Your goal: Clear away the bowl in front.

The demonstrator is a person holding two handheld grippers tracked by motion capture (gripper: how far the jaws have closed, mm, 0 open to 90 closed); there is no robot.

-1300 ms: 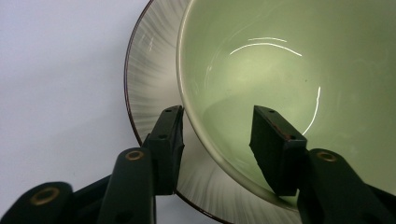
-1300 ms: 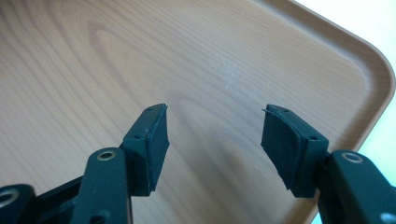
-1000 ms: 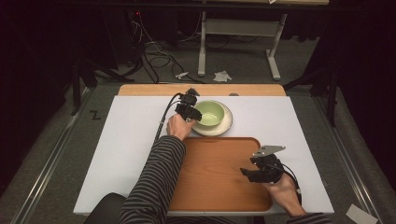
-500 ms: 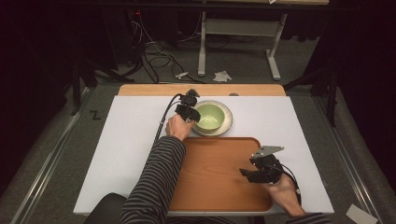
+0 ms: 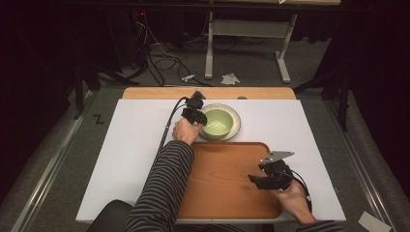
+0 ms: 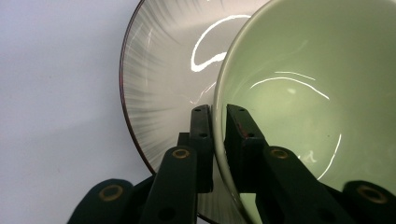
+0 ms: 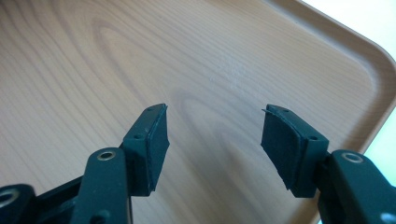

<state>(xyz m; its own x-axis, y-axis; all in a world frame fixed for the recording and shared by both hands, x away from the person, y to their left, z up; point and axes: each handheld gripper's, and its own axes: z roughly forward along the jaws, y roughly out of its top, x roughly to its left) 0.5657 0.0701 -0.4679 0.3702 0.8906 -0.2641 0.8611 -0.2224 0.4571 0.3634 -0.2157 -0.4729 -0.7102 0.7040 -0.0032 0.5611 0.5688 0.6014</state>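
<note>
With the left gripper (image 6: 213, 140) having just closed its jaws on the rim of the green bowl (image 5: 217, 123) sitting in the plate (image 5: 235, 114) beyond the tray (image 5: 217, 193), that thin pinch looks liable to slip if lifted, while the right gripper (image 7: 214, 135) hangs with jaws apart above the tray.

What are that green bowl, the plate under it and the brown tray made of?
The green bowl looks like glazed ceramic: smooth, with sharp curved glints. The plate also looks glazed, grey with fine radial streaks and a dark rim. The tray shows wood grain, though its even sheen may mean printed laminate or plastic.
</note>
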